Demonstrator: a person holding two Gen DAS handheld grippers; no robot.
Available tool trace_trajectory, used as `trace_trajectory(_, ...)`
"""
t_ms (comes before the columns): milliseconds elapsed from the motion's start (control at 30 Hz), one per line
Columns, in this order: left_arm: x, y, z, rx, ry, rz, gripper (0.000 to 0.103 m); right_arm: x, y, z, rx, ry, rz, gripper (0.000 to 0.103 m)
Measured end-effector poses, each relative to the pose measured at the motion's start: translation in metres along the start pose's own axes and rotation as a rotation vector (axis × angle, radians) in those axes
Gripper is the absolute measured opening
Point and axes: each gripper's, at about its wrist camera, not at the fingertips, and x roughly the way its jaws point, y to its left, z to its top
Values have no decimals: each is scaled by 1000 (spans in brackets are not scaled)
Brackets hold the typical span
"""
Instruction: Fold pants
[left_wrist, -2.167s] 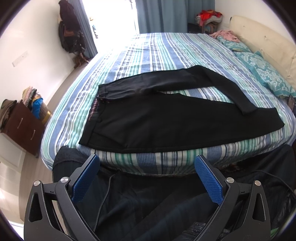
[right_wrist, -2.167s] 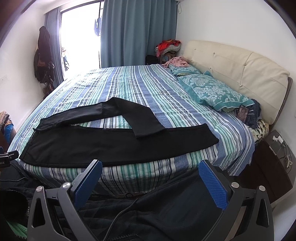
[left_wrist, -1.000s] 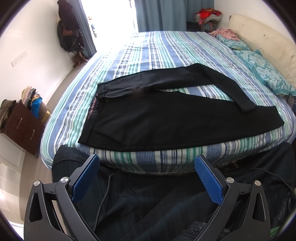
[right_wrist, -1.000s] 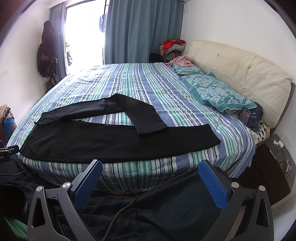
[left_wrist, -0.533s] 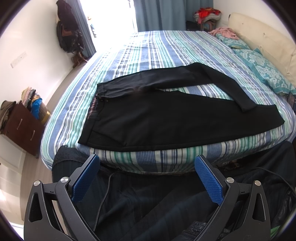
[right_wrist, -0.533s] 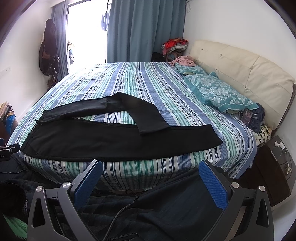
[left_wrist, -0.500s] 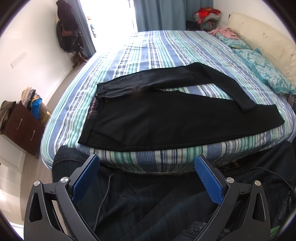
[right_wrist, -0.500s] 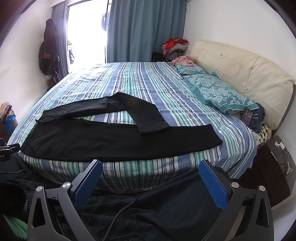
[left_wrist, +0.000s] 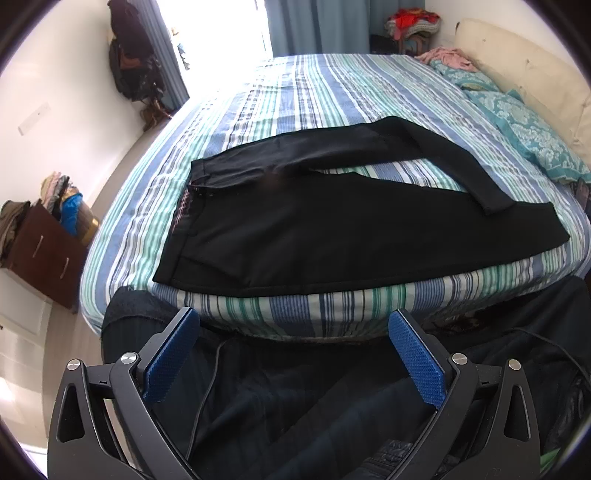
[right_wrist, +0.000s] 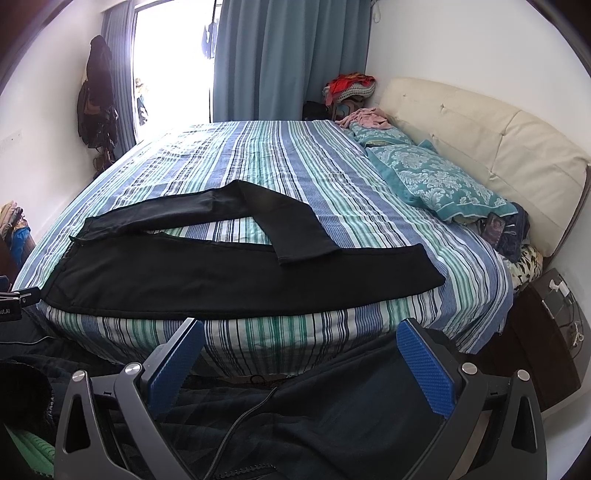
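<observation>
Left gripper (left_wrist: 293, 328): jaws spread wide, blue ribbed pads (left_wrist: 170, 354) empty, held low in front of the bed's near edge and apart from the cloth. Right gripper (right_wrist: 300, 341): likewise spread wide, nothing between its blue pads (right_wrist: 424, 369), positioned short of the mattress edge. Beneath both grippers lies dark quilted fabric (right_wrist: 332, 413) with a thin cable (right_wrist: 243, 417) running across it. Beyond them, the black pants (left_wrist: 280, 229) lie flat on the striped bedsheet (left_wrist: 295, 92) along the near side of the bed, unfolded. The waistband (left_wrist: 184, 221) is at the left end, showing a strip of reddish lining at its opening. The near leg (right_wrist: 258, 273) runs straight along the mattress edge toward the right, its hem ending short of the right-hand corner. The far leg (right_wrist: 207, 210) runs rightward from the waist, then bends sharply back toward the near side, and its hem (right_wrist: 306, 254) overlaps the upper edge of the near leg. A wedge of striped sheet is exposed between the two legs. The fabric is plain, matte and mostly smooth. Teal patterned pillows (right_wrist: 432, 181) rest against a cream headboard (right_wrist: 498, 133) at the right, well apart from the pants.
</observation>
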Motion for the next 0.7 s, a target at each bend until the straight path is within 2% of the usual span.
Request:
trace_trajectory(333, 2, 3, 1, 0, 0, -22, 102, 4, 11, 0, -56, 7, 38, 103)
trace_trajectory(400, 2, 5, 6, 10, -18, -18, 102, 3, 14, 3, -109, -37, 49, 103)
trace_trajectory(500, -2, 14, 23, -19, -69, 1, 102, 8, 11, 22, -213, -187, 52, 103)
trace_trajectory(567, -7, 21, 37, -47, -108, -10, 102, 25, 2, 39, -252, -253, 77, 103)
trace_trajectory(600, -10, 24, 42, -59, -128, -9, 102, 44, -4, 47, -267, -242, 110, 103)
trace_trajectory(633, -12, 26, 47, -68, -145, -5, 102, 70, -7, 56, -288, -180, 148, 103)
trace_trajectory(700, -14, 28, 51, -83, -160, 5, 102, 135, -12, 64, -316, 20, 181, 103)
